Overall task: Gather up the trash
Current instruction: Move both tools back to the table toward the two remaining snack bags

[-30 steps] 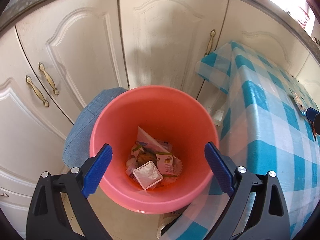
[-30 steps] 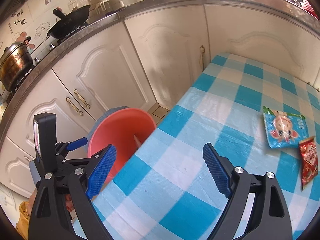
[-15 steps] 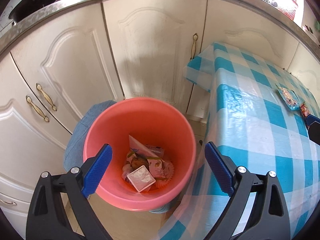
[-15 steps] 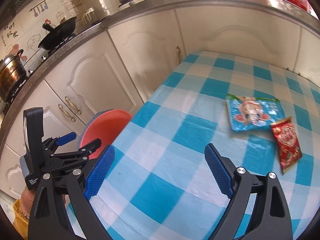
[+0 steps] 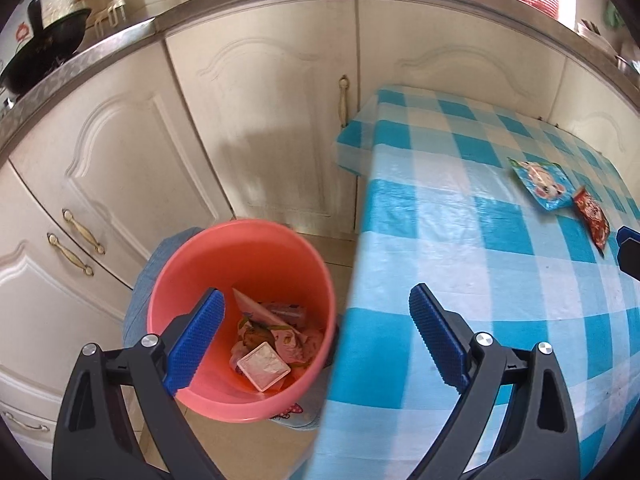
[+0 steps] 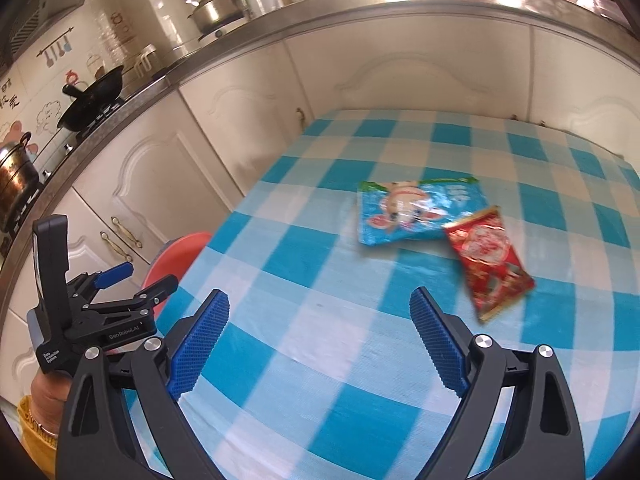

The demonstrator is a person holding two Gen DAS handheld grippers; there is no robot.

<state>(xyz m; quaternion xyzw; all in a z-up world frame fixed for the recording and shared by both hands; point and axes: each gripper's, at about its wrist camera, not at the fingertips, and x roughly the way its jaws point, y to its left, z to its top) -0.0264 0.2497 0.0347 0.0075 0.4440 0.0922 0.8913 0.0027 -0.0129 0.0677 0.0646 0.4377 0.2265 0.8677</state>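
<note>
Two wrappers (image 6: 420, 210) remain on the tabletop (image 6: 320, 280); bin (image 5: 240, 320) holds trash. Both tools gape wide, empty. Next: right tool (image 6: 320, 344) reaches, pinches one.

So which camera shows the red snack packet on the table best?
The right wrist view: the red snack packet lies whole and large there, ahead of the open right hand-held gripper, touching the blue packet. The left wrist view shows it small near the right edge.
</note>
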